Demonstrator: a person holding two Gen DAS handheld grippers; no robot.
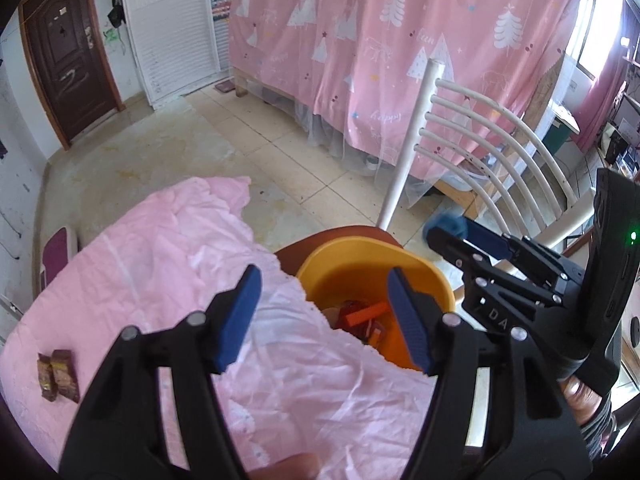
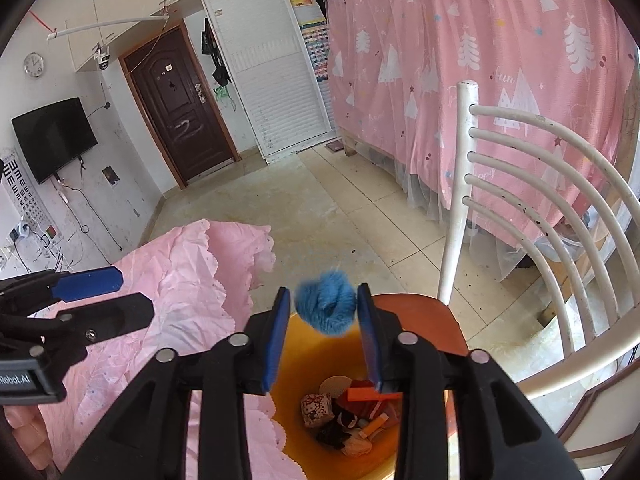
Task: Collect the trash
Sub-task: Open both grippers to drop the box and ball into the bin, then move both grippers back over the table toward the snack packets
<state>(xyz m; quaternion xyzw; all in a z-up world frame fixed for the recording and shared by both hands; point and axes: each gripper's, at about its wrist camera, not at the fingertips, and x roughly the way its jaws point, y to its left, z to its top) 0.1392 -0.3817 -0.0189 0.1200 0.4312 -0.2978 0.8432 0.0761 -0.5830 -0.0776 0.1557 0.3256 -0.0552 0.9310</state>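
Orange plastic forms the bin (image 2: pixel 320 344), which is taken here as the landmark; it is seated on the reddish-brown seat (image 2: pixel 424 312) of a white chair (image 2: pixel 560 168). Inside the bin a heap of trash (image 2: pixel 352 412) is seen: a small patterned pouch, an orange strip, dark wrappers and a round pale piece.

Directly above the bin's far rim, a fluffy blue pom-pom (image 2: pixel 326 306) is seen between the blue pads of the right gripper (image 2: pixel 324 308). The pads are set close on either side of it, but whether the pom-pom is pinched or free between them cannot be told. In the left wrist view the same blue tuft (image 1: pixel 446 224) is seen at the tip of the right gripper (image 1: pixel 444 236), beyond and to the right of the bin (image 1: pixel 352 264).

The left gripper (image 1: pixel 324 312) is held over the near left edge of the bin, with its fingers spread wide and nothing between them.

Left of the bin, a table draped in a wrinkled pink cloth (image 1: pixel 168 272) is found, its scalloped edge overlapping the bin's rim. Far to the left of the bin, on that cloth, two brown snack wrappers (image 1: pixel 58 374) are laid side by side, touching.

Behind the bin and the chair, a pink curtain (image 2: pixel 500 60) printed with white trees is hung over a bed frame.
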